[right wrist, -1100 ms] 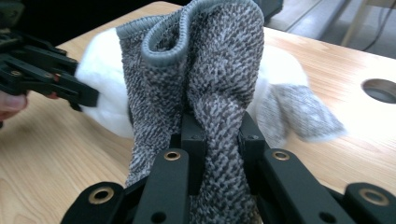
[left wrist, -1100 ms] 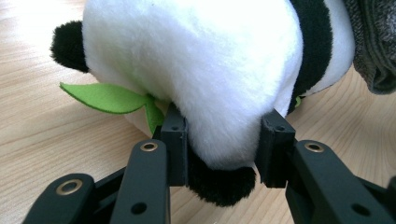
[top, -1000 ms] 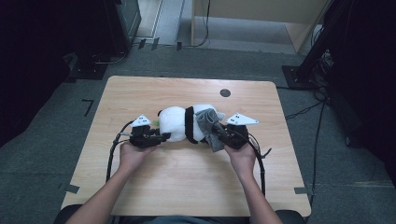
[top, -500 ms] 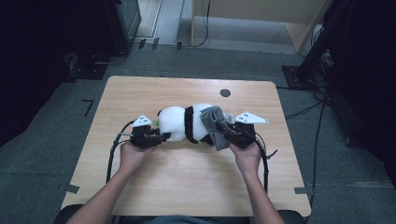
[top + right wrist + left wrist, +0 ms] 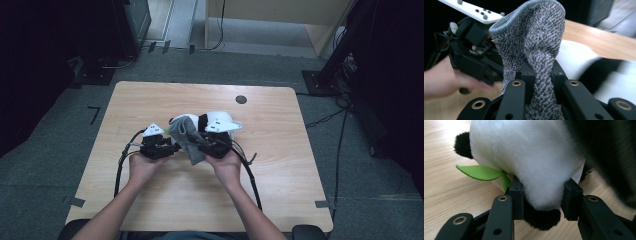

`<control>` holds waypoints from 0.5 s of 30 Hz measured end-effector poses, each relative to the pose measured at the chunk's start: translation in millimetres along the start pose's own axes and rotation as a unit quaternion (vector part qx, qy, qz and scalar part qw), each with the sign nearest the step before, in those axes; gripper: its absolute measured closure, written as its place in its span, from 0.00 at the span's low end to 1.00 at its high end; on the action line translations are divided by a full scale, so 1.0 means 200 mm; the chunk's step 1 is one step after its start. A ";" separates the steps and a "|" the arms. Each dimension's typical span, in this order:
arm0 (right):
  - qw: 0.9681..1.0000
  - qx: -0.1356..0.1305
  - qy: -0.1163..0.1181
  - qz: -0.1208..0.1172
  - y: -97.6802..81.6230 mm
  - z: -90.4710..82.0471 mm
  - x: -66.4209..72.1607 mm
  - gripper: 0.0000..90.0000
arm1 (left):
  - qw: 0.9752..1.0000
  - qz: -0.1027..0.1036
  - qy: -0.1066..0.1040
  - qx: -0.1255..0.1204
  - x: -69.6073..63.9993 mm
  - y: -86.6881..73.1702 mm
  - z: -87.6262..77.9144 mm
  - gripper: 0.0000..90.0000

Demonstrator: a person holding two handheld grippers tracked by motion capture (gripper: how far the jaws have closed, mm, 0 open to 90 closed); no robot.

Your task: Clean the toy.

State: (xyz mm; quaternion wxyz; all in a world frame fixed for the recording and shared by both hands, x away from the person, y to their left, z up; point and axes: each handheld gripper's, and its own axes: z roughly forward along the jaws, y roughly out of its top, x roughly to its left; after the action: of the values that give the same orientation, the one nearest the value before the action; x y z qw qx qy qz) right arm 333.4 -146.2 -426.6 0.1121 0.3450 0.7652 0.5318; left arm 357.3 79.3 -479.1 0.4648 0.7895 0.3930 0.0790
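Blurred black patch of the plush panda at the left gripper view's right edge.

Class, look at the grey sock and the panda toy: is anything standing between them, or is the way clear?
Nothing visible does. The right hand-held gripper holds the grey sock right beside the panda toy, which the left hand-held gripper clamps on the table.

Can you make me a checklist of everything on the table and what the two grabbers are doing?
Surface: wooden table, dark round hole near far edge.
Job's things: plush panda with green leaf; grey sock.
Clutter: nothing seen.
Grippers: left gripper shut on panda; right gripper shut on sock.
Cables: black cables trail toward the person.
Surroundings: grey floor, tape marks, dark equipment.
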 end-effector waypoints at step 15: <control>0.998 0.037 -0.041 -0.004 -0.03 0.07 -0.06 0.88 | 1.000 -0.007 -0.007 0.004 0.01 -0.01 0.00 0.68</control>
State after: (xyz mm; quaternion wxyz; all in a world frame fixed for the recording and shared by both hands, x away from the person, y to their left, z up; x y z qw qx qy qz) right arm 346.4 -144.4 -440.2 0.1324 0.3670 0.7807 0.4881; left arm 357.3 81.0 -480.3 0.4649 0.7891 0.3956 0.0682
